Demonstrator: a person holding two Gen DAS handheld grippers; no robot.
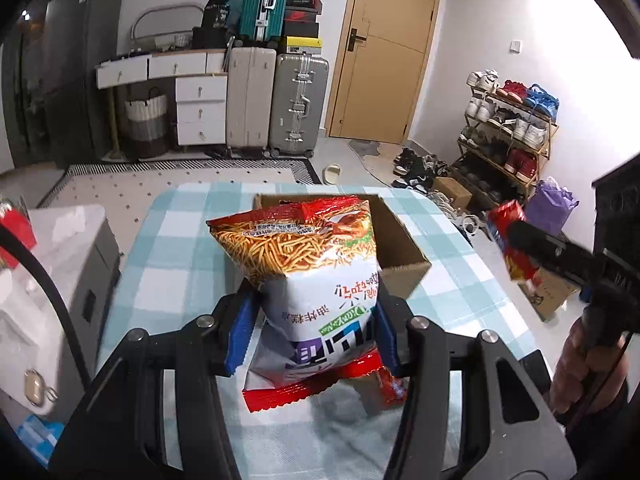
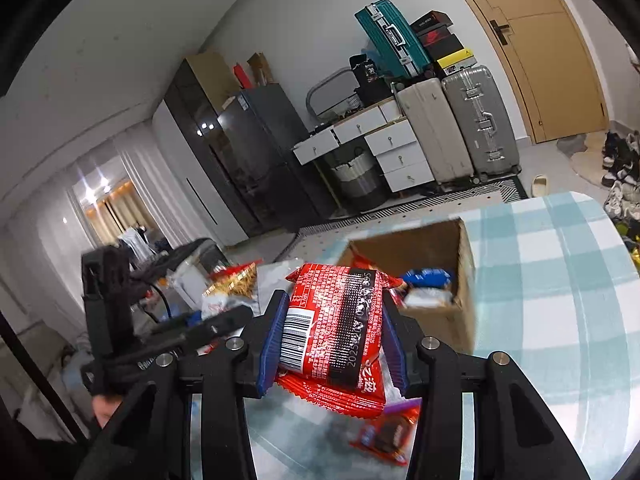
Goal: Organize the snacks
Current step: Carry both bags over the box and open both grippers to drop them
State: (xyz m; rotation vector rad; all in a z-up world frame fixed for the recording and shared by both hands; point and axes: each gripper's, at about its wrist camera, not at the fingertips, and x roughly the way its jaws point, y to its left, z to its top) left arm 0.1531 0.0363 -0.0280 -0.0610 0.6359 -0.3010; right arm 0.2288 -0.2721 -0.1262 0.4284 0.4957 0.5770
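Observation:
My left gripper is shut on a large bag of fried noodle sticks, red and white, held upside down above the checked tablecloth. Just behind the bag stands an open cardboard box. The right gripper appears at the right edge of the left wrist view, holding a small red packet. In the right wrist view my right gripper is shut on that red snack packet, its barcode facing me. The box sits ahead to the right with several packets inside. The left gripper and its bag show at left.
The table carries a blue and white checked cloth. A small red wrapped snack lies on the cloth below my right gripper. A white appliance stands left of the table. Suitcases, drawers, a door and a shoe rack line the far walls.

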